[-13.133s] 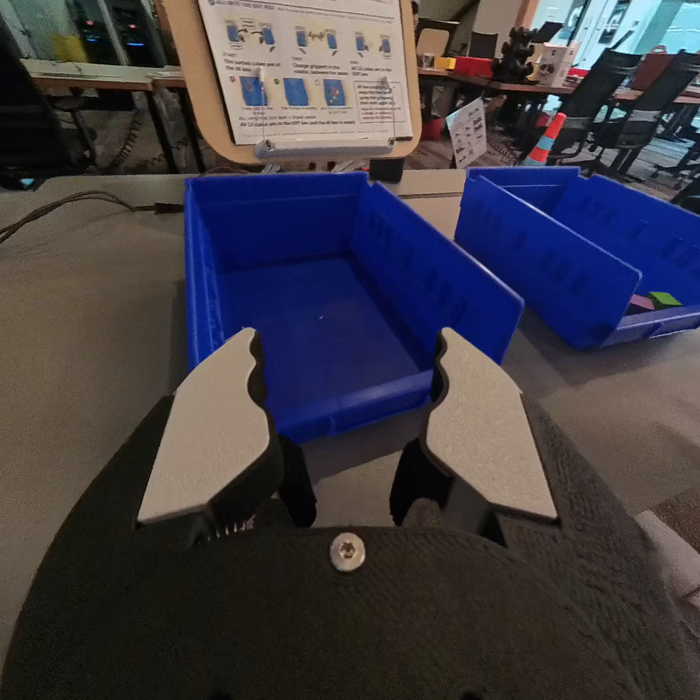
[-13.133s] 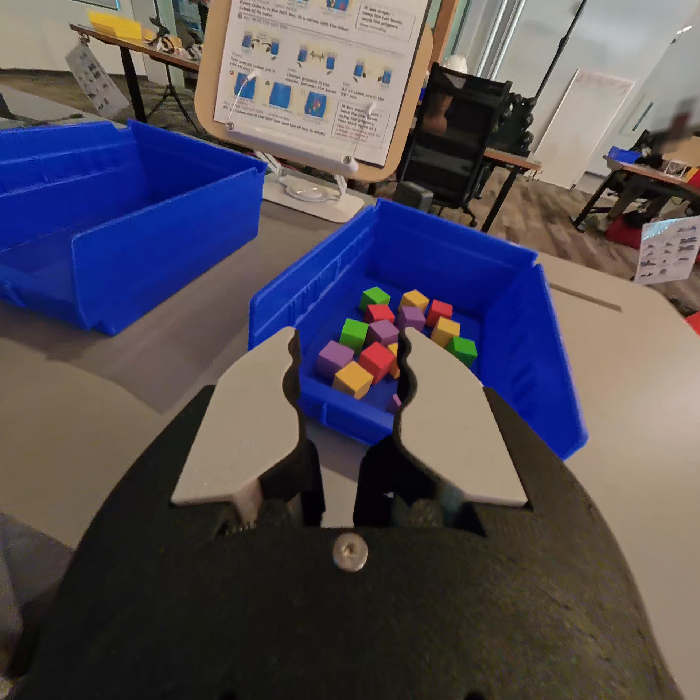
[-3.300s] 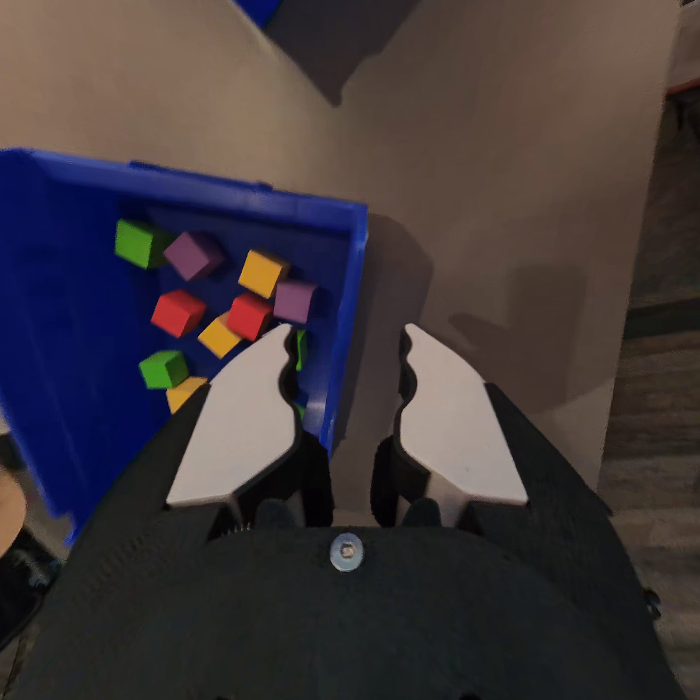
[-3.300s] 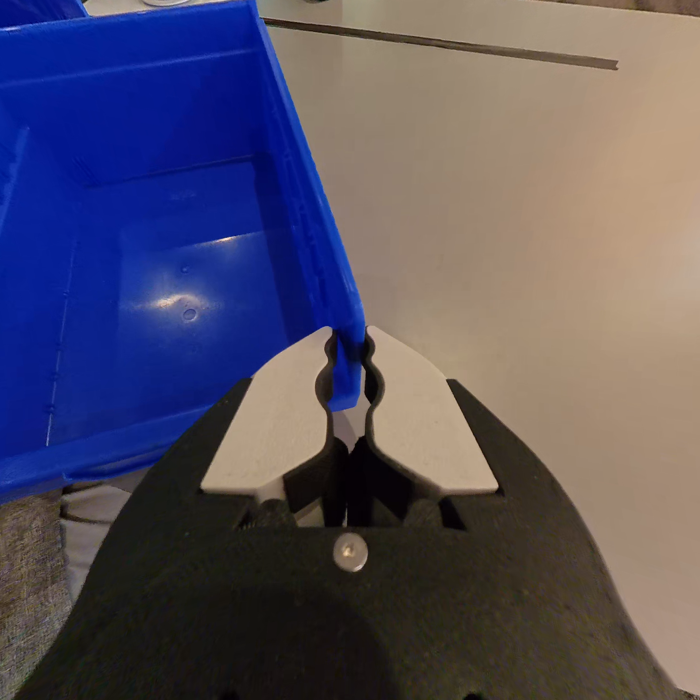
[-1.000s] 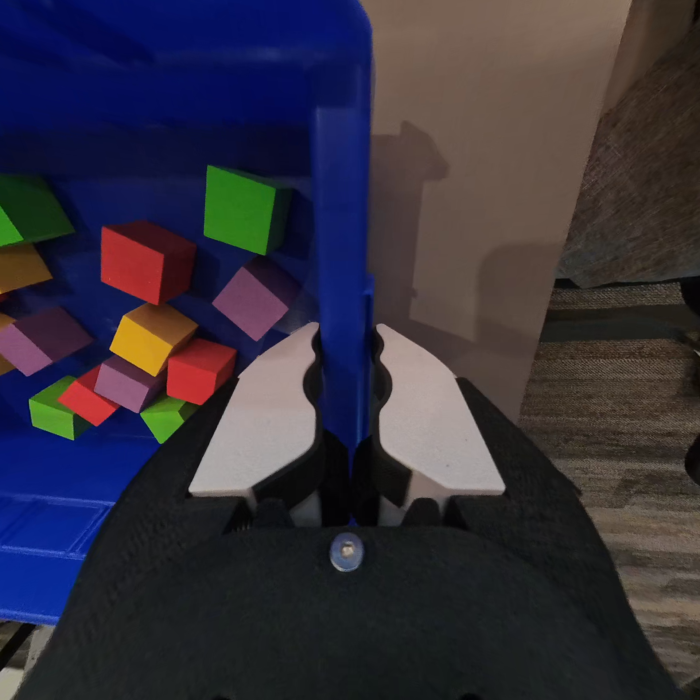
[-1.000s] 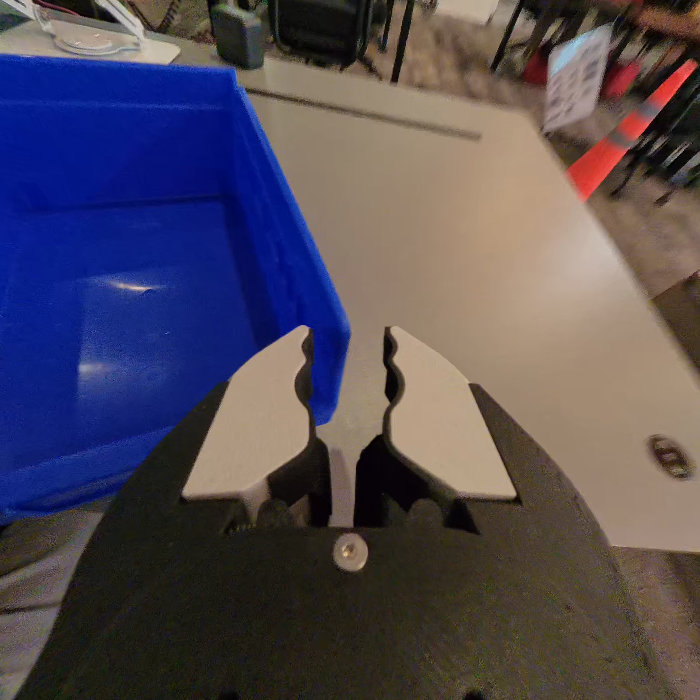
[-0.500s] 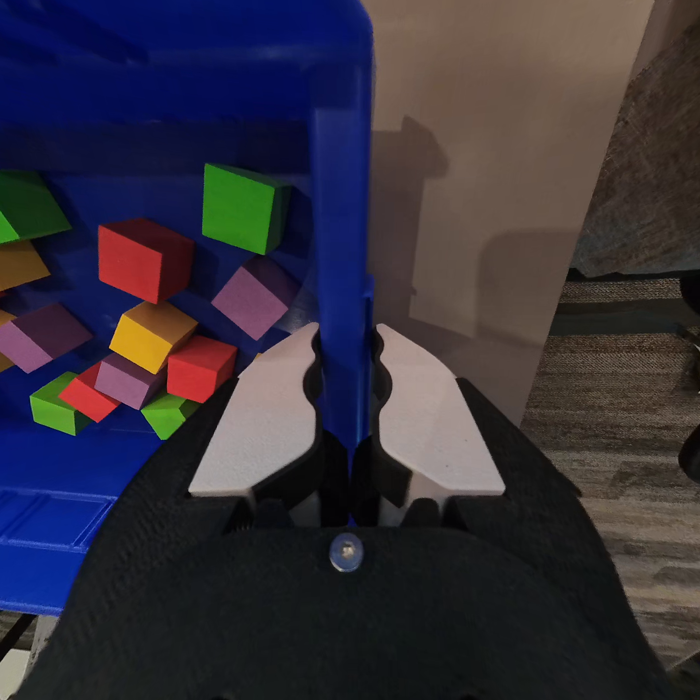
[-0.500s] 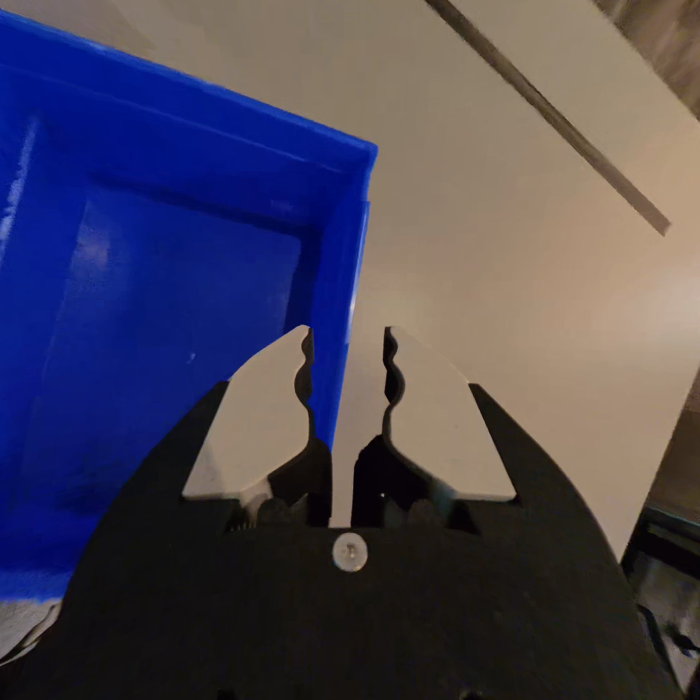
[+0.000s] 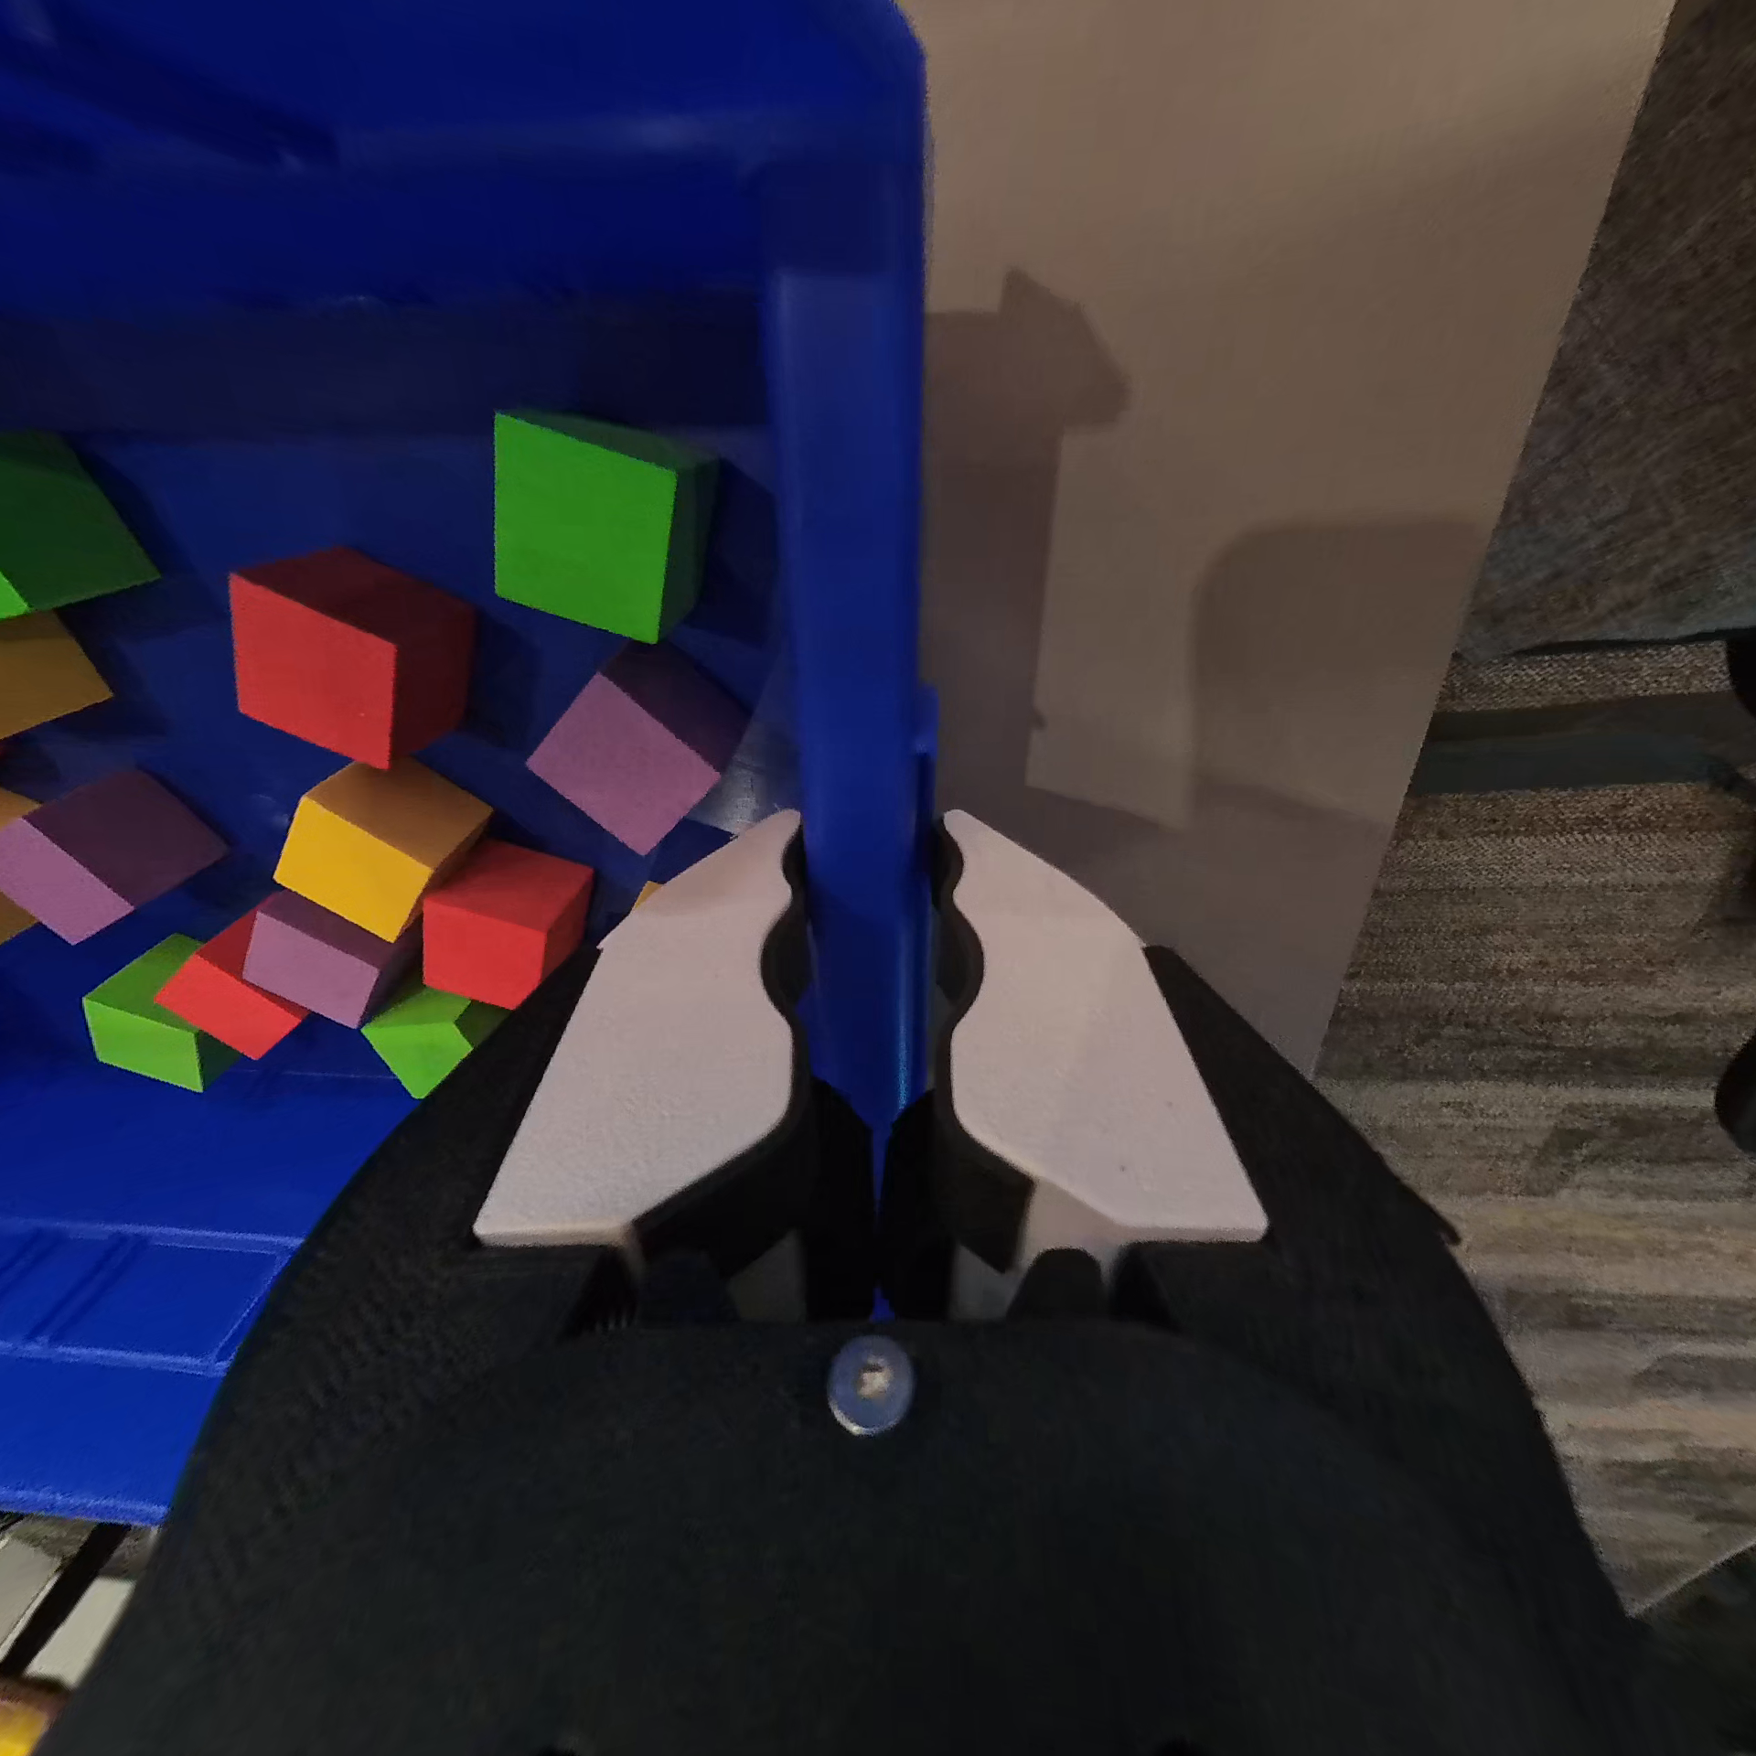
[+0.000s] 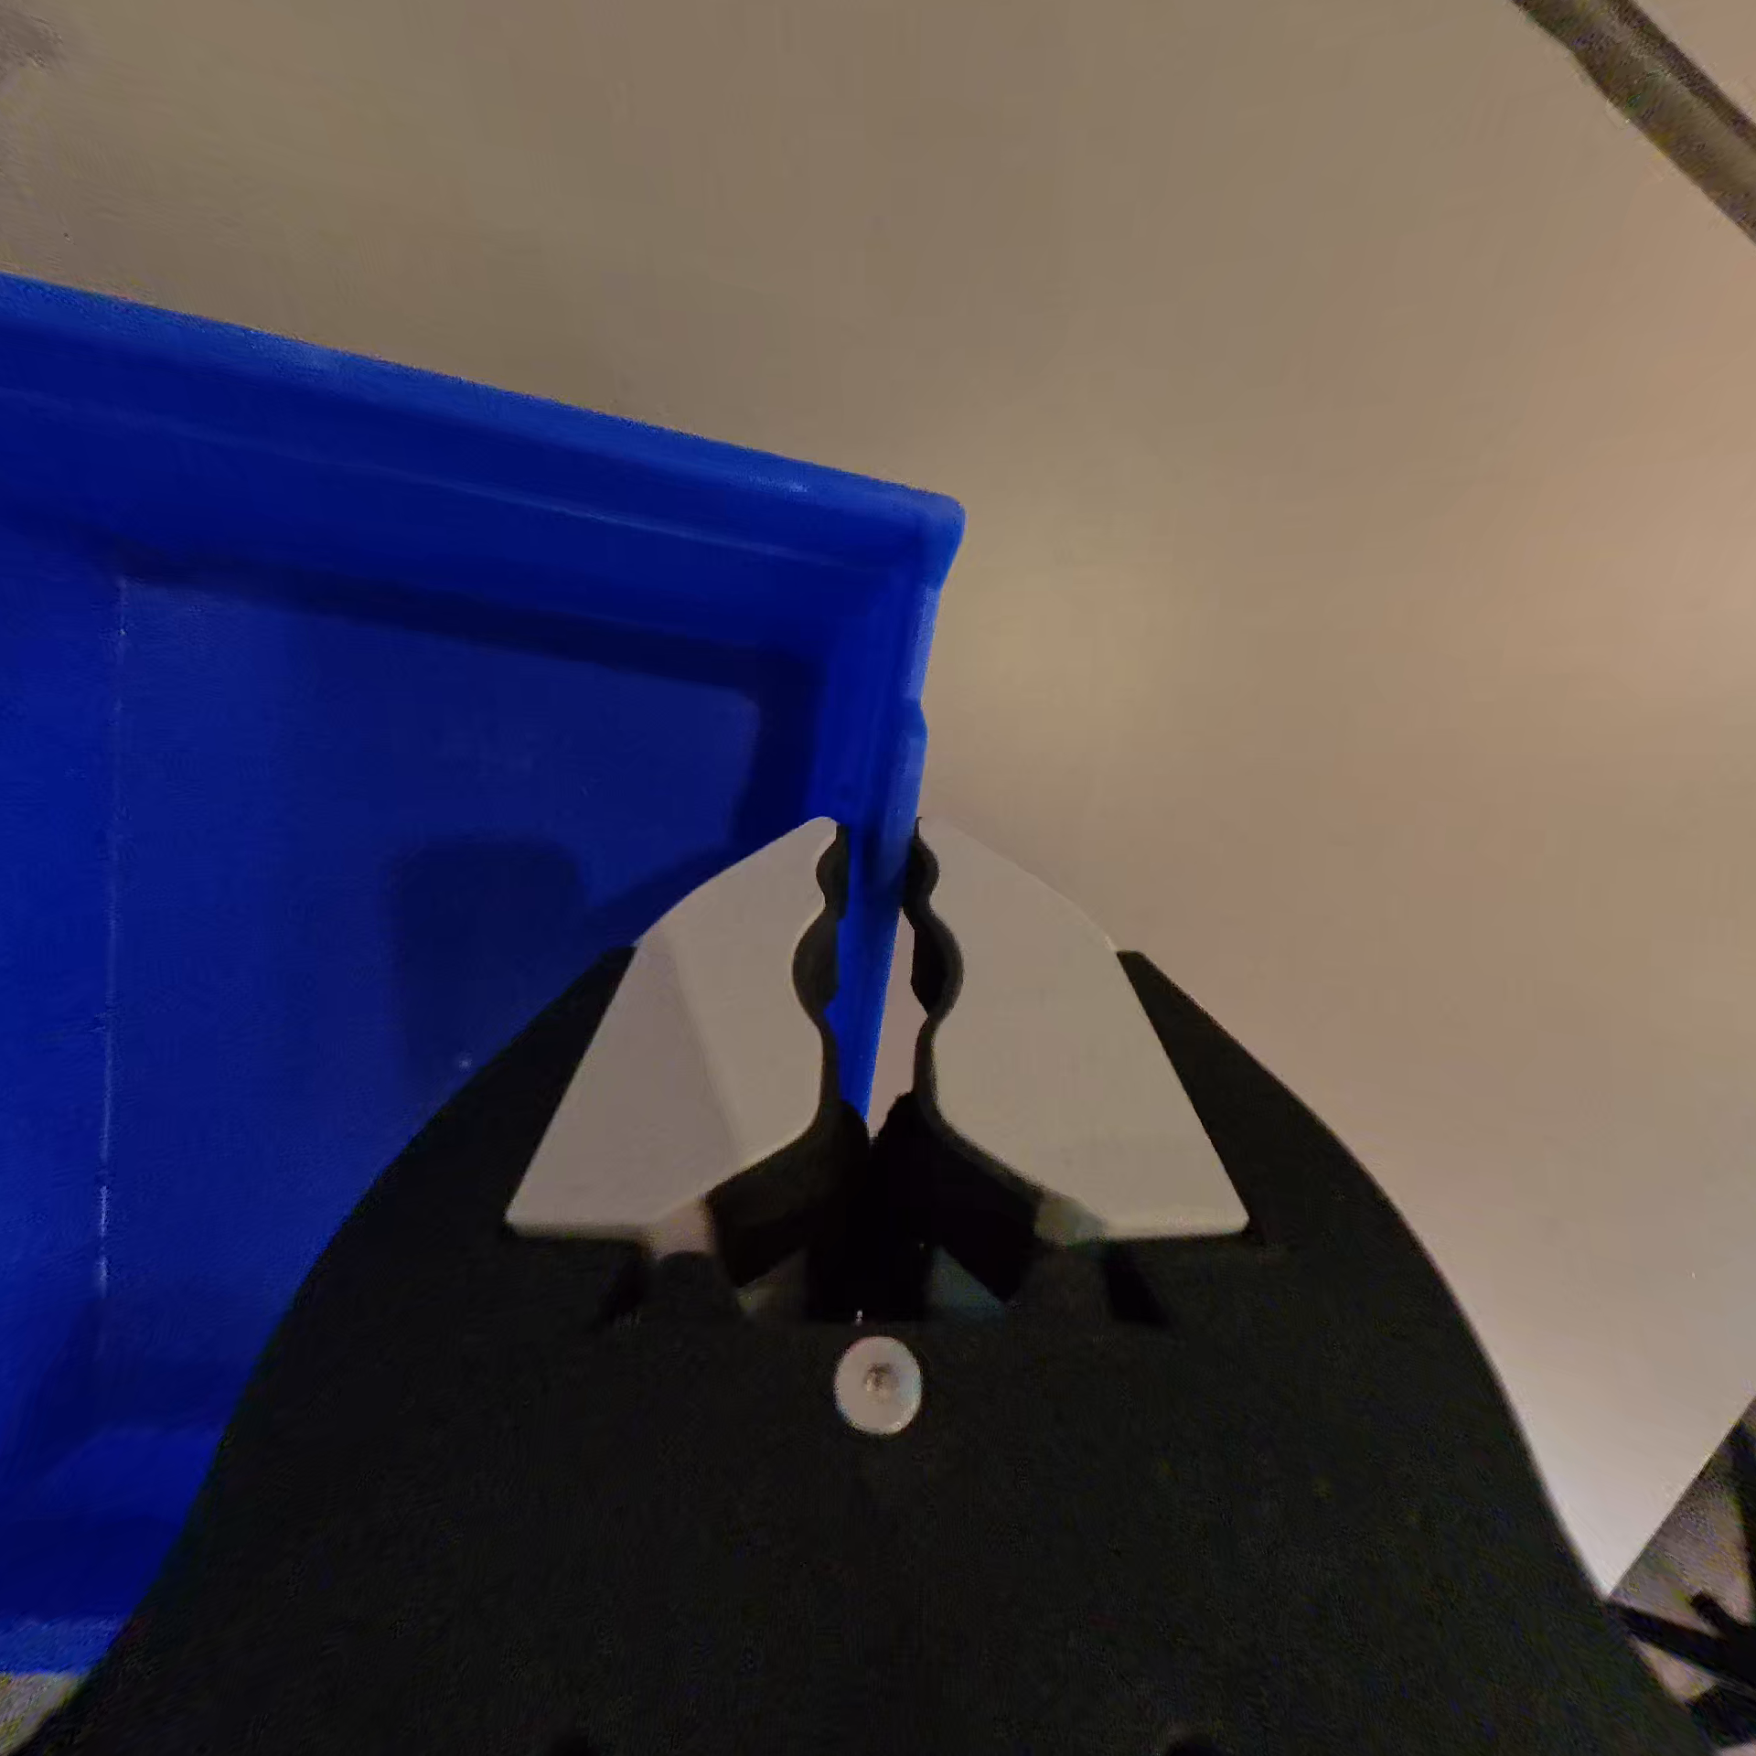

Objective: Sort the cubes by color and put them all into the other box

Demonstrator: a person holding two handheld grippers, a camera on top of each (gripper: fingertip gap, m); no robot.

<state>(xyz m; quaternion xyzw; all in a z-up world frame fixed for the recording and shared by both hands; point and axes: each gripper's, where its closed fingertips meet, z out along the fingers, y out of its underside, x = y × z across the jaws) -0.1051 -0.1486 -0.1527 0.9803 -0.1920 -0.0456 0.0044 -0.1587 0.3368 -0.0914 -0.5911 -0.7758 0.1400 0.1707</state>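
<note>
Left wrist view: the left gripper [image 9: 869, 836] has its fingers [image 9: 665, 1026] clamped on the side wall of a blue bin [image 9: 846, 589], one finger inside the wall and one outside. Coloured cubes lie loose on the bin floor to the inside of the fingers: a green cube [image 9: 589, 523] and a purple cube [image 9: 632, 746] nearest the wall, a red cube [image 9: 347, 651] and a yellow cube [image 9: 375, 841] farther in. Beyond the outer finger is bare tabletop [image 9: 1235, 285], then carpet floor [image 9: 1568, 998].

Right wrist view: the right gripper [image 10: 876, 825] is closed on the wall of a second blue bin [image 10: 380, 855], just below its corner. The visible part of this bin holds nothing. Tabletop [image 10: 1235, 475] lies outside the fingers.

Judgement: both bins are gripped by their walls; whether either is lifted I cannot tell.
</note>
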